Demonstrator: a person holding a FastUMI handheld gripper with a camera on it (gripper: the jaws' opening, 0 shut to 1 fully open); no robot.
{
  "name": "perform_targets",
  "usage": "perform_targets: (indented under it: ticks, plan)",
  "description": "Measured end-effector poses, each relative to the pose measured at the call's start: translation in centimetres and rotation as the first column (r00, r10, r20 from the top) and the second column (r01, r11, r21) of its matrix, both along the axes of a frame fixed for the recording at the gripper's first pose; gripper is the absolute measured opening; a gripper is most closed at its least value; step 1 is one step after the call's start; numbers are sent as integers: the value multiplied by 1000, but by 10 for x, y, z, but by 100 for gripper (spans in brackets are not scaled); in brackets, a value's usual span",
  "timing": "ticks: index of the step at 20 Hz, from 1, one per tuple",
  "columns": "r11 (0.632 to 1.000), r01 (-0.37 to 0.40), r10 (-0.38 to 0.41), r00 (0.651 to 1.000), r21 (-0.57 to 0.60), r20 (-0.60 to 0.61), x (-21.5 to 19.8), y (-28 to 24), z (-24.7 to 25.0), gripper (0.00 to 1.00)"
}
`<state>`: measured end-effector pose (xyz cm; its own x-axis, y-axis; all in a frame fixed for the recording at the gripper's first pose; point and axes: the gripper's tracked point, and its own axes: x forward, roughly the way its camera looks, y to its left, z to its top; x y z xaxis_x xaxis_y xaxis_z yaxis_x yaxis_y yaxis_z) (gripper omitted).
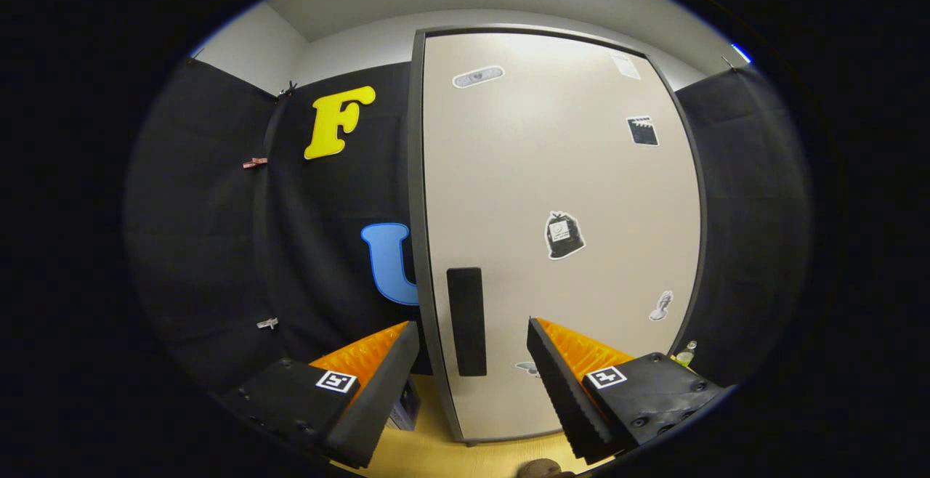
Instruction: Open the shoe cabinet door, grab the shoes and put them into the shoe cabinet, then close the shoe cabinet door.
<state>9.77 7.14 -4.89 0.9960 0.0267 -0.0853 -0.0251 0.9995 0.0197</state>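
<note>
A tall beige shoe cabinet (559,173) with a dark frame stands just ahead of me, its door shut and dotted with stickers. A dark vertical handle (466,322) sits low on the door near its left edge. My gripper (472,333) is open, and the handle lies between the two fingertips, a little beyond them. Nothing is held. A small brown shape (541,468), perhaps part of a shoe, peeks in at the floor below the fingers.
The cabinet rests on a light wooden floor (436,456). Black cloth walls hang to its left and right. A small bottle (685,353) stands by the cabinet's right lower corner, and a dark box (405,407) sits by its left foot.
</note>
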Motion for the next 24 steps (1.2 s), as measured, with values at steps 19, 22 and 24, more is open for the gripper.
perform_targets:
  ticks: [19,22,24]
  plan:
    - [996,93,-93,995,-7,-35,61,-3,-28,32]
    - [996,86,-86,995,-1,-59,56,-3,-30,32]
    - [996,85,-85,995,-9,-56,54,-4,-28,16]
